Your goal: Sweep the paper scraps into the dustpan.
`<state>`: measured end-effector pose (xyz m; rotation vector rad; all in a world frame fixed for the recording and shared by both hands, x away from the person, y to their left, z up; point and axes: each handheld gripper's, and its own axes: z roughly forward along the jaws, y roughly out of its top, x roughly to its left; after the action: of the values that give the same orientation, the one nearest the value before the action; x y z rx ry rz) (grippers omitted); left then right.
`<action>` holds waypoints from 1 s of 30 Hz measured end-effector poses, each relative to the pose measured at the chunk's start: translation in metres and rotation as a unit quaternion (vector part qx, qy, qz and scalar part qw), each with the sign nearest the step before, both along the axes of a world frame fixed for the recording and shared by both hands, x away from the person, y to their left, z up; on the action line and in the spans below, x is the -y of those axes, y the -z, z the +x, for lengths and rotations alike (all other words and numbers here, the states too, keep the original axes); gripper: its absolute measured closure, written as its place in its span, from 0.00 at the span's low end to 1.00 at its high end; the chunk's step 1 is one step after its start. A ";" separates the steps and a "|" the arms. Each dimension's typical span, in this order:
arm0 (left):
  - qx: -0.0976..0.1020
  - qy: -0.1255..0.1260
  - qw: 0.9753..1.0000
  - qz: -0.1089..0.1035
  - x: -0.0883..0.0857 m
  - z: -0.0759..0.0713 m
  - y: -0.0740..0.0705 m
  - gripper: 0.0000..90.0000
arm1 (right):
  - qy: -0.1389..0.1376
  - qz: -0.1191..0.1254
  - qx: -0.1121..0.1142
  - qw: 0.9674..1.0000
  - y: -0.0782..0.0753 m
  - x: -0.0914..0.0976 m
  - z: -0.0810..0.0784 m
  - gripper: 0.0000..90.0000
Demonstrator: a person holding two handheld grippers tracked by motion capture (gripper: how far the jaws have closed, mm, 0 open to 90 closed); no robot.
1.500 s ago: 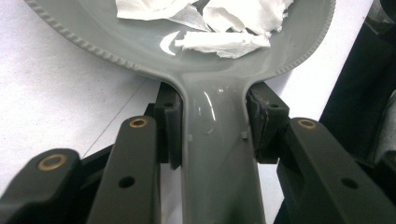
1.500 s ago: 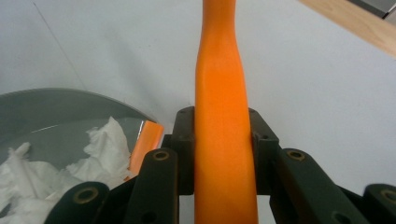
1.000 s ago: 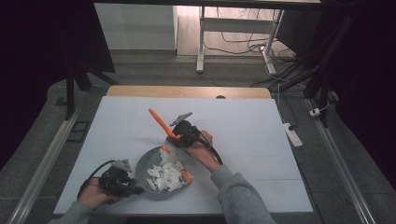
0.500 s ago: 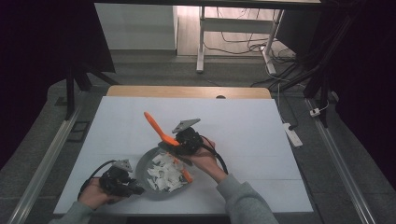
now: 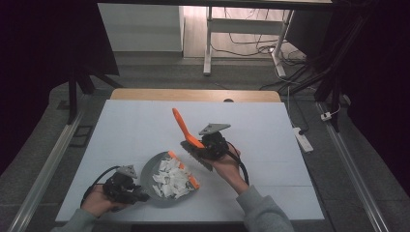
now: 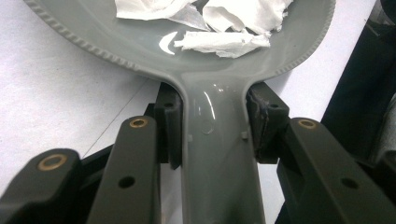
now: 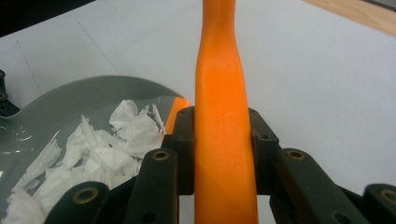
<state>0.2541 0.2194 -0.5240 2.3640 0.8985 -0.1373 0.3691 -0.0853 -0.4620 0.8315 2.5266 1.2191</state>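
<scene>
Brush (image 5: 186, 131) handle slants up-left, clamped in the right tool (image 5: 205, 147).

Left gripper (image 6: 212, 133) w/ both black jaws up from the bottom edge, pads clamped on either side of the grey dustpan's handle (image 6: 217, 172). Handle runs straight up btwn the jaws & widens into the pan (image 6: 140, 44), which has a ribbed rim. Torn white paper scraps (image 6: 224, 39) lie inside the pan, near the top. White table (image 6: 56, 102) shows under the pan at left, w/ a thin dark line across it; a strip of table also at right, next to a dark area along the right edge.
</scene>
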 end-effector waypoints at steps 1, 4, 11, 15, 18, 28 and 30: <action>0.000 0.000 1.000 0.000 0.000 0.000 0.000 0.68 | 0.005 0.001 -0.002 1.000 0.001 0.002 -0.001 0.78; 0.000 0.000 1.000 0.000 0.000 0.000 0.000 0.68 | 0.019 -0.001 -0.004 1.000 0.004 0.008 -0.002 0.78; 0.000 0.000 1.000 -0.001 0.000 0.000 0.000 0.68 | 0.037 0.003 -0.011 0.999 0.013 0.015 -0.005 0.78; 0.000 -0.001 1.000 -0.001 0.000 0.000 0.000 0.68 | 0.047 -0.001 -0.015 0.999 0.017 0.015 -0.003 0.78; 0.000 -0.001 1.000 -0.001 0.000 -0.001 0.000 0.68 | 0.047 0.002 -0.021 0.999 0.019 0.014 -0.004 0.78; 0.001 -0.001 1.000 0.000 0.000 -0.001 0.000 0.68 | 0.064 -0.019 -0.030 0.997 0.028 0.001 -0.011 0.78; 0.001 -0.001 1.000 0.000 0.001 -0.001 0.000 0.68 | 0.059 -0.017 -0.033 0.998 0.029 -0.003 -0.014 0.78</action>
<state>0.2530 0.2187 -0.5235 2.3627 0.8997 -0.1351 0.3555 -0.0822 -0.4911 1.0132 2.5016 1.1266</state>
